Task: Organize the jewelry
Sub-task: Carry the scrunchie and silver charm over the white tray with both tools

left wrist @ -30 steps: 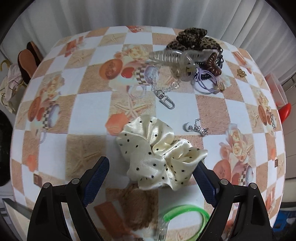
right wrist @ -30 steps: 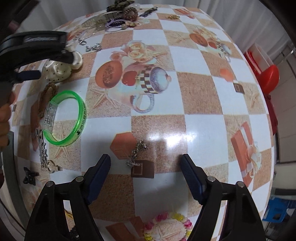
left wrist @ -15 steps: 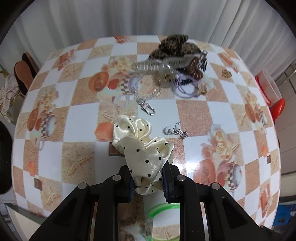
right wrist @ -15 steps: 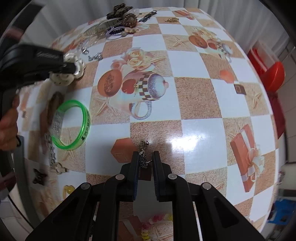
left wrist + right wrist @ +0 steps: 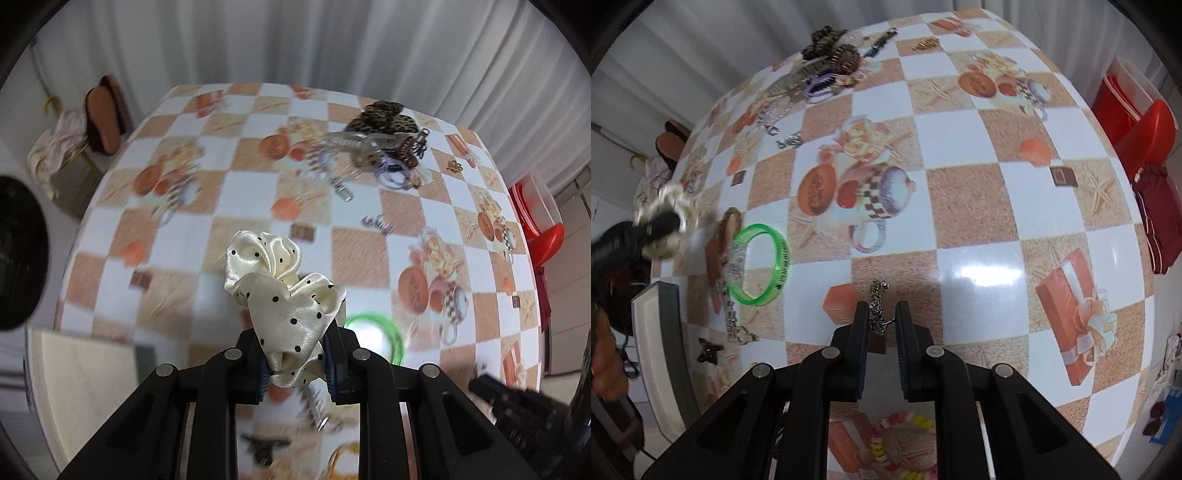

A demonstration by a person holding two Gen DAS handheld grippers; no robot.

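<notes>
My left gripper (image 5: 295, 354) is shut on a cream satin scrunchie with black dots (image 5: 280, 291), which hangs above the checkered table (image 5: 207, 229). The right wrist view shows the same scrunchie (image 5: 670, 218) blurred at the left edge, off the tabletop. My right gripper (image 5: 882, 325) is shut on a small silver chain piece (image 5: 877, 301). The chain's upper end pokes out past the fingertips. Whether its lower end touches the table, I cannot tell.
A green bangle (image 5: 761, 266) lies beside a clear clip and a metal keyring chain (image 5: 731, 321). A pile of hair clips and ties (image 5: 384, 136) sits at the far side. A white tray (image 5: 653, 350) stands at the table's left edge and a bead bracelet (image 5: 901, 435) near me. Red stools (image 5: 1137, 122) stand right of the table.
Both grippers went from wide open to shut. The left one took the scrunchie and lifted it off the table. The right one closed on the silver chain.
</notes>
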